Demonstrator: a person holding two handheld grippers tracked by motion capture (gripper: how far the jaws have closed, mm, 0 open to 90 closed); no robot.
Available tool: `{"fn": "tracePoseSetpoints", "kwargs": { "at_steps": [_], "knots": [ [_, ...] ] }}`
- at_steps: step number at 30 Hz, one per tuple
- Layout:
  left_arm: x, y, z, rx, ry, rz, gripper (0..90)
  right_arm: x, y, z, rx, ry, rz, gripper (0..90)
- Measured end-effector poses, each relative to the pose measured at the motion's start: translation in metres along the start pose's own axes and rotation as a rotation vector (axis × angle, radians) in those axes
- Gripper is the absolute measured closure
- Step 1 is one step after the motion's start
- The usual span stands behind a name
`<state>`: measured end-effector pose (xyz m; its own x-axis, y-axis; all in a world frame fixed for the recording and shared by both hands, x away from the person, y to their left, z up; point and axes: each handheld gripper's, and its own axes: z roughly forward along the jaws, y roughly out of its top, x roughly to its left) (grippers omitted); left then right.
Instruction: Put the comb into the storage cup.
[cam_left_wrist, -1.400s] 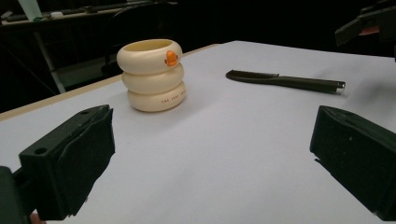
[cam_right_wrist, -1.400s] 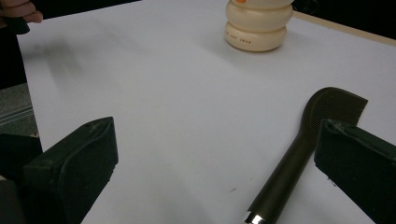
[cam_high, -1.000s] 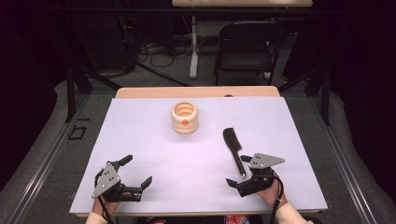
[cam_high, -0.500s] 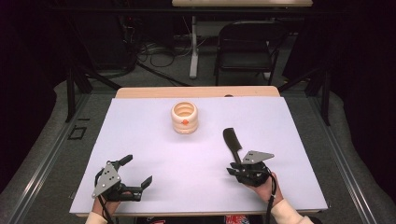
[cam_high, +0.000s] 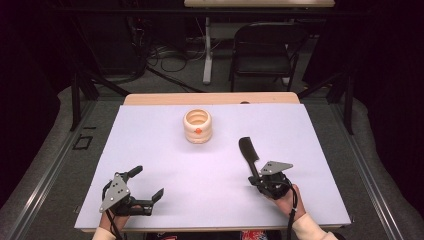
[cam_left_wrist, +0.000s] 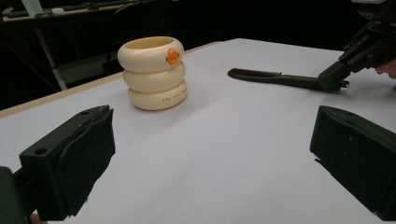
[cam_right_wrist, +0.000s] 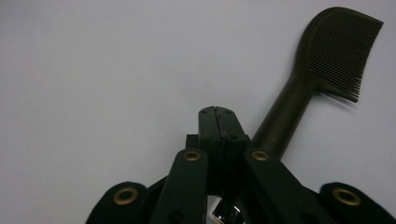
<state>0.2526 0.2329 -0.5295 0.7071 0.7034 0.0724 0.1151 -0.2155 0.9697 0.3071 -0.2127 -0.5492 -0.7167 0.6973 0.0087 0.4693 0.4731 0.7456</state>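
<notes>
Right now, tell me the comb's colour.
Black; the comb shows best in the right gripper view.

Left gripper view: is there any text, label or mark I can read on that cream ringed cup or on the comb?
Cream ringed cup, lowest ring: one line of small dark print, too small and blurred to read.
Cream ringed cup, top ring: a small orange mark, a shape and not lettering.
Black comb: no text visible.
</notes>
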Motion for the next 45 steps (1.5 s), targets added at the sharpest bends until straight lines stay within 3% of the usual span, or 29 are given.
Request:
{"fn": "tracePoseSetpoints", "kwargs": {
  "at_steps": [9, 18, 45],
  "knots": [
    [0.0, 0.0, 0.001, 0.012, -0.006, 0.003, 0.1, -0.005, -0.001, 0.002, 0.039, -0.033, 0.008, 90.0],
    [-0.001, 0.001, 0.0, 0.007, -0.002, 0.009, 0.1, -0.013, -0.003, -0.002, 0.04, -0.05, 0.036, 90.0],
    [-0.001, 0.001, -0.001, 0.007, -0.007, 0.01, 0.1, -0.034, -0.006, -0.006, 0.07, -0.088, 0.05, 90.0]
  ]
}}
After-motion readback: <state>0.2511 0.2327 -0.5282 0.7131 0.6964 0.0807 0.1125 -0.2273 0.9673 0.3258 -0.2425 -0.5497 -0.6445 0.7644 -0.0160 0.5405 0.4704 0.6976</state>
